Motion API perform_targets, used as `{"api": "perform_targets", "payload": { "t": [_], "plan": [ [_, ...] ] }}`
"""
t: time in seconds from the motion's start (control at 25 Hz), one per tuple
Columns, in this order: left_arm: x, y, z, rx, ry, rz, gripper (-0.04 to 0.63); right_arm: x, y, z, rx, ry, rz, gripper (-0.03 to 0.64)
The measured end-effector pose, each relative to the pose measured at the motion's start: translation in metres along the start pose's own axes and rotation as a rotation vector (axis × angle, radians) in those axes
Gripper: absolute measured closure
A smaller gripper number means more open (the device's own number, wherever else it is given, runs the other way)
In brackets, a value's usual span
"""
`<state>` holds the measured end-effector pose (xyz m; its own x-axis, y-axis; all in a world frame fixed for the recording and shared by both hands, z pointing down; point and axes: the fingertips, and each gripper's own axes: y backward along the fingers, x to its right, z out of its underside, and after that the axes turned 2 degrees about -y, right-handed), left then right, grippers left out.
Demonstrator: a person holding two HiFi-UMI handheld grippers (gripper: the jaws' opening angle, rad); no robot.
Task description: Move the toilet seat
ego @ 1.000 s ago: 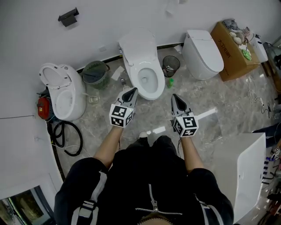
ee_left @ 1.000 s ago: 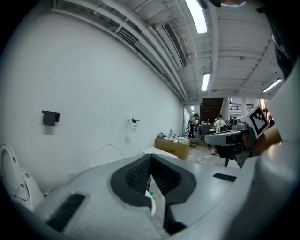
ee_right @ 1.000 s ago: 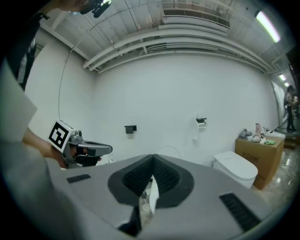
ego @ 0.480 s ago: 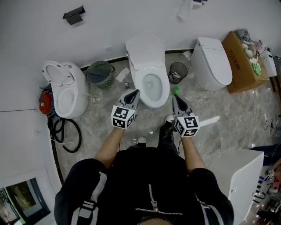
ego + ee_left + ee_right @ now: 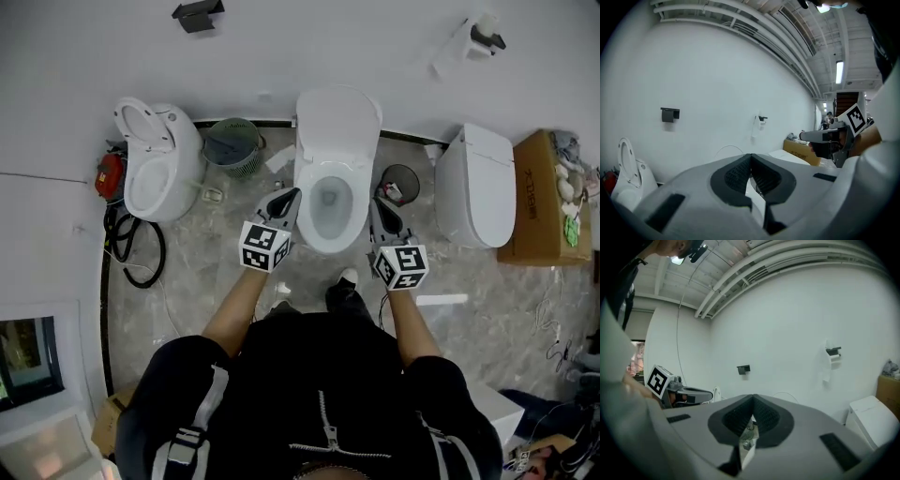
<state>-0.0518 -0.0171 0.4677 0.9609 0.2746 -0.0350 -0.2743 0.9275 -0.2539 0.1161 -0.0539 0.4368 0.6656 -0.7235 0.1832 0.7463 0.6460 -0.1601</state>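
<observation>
Right, both claws are clenched on nothing: left claw pads are pressed together w/ only wall and bowl beyond them in the left gripper view, and right claw is the same in its own view.

The toilet seat is on the middle toilet, straight ahead of me and btwn the two claws. The lid stands up against the wall. I read the seat as lying down on the bowl, but white on white, so not certain.

Risks from here:
- If I go in w/ claws shut I'd only shove the rim, no hold. They need opening first.
- The seat looks glossy and rounded, so a shallow pinch on its edge prob slips. It could then drop and bang on the bowl.
- The black bin sits just beside the bowl on my right, so a wide swing w/ the right claw could tip it.
- The green basket on the left is further off, less of a worry.
- My shoe is near the base, so a stumble is possible if I lean in.

Pose: both forearms reach fwd from my body, roughly parallel. The claws point at the wall, tipped slightly down, marker cubes uppermost. Left tip is by the bowl's left flank and right tip by its right flank. Neither seems to touch it.
</observation>
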Motion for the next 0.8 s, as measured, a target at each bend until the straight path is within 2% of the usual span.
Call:
{"api": "perform_targets", "payload": {
  "t": [0.16,0.36,0.8],
  "plan": [
    [0.004,-0.027,-0.009,-0.005,0.017,-0.085,0.589,0.038,-0.018,-0.010,-0.017,0.003,-0.077,0.614],
    [0.002,-0.044,-0.019,-0.007,0.020,-0.156,0.589,0.068,-0.041,-0.019,-0.024,-0.001,-0.135,0.614],
    [-0.024,-0.068,-0.026,0.009,0.035,-0.174,0.589,0.085,-0.075,-0.026,-0.019,-0.017,-0.138,0.614]
  ]
}}
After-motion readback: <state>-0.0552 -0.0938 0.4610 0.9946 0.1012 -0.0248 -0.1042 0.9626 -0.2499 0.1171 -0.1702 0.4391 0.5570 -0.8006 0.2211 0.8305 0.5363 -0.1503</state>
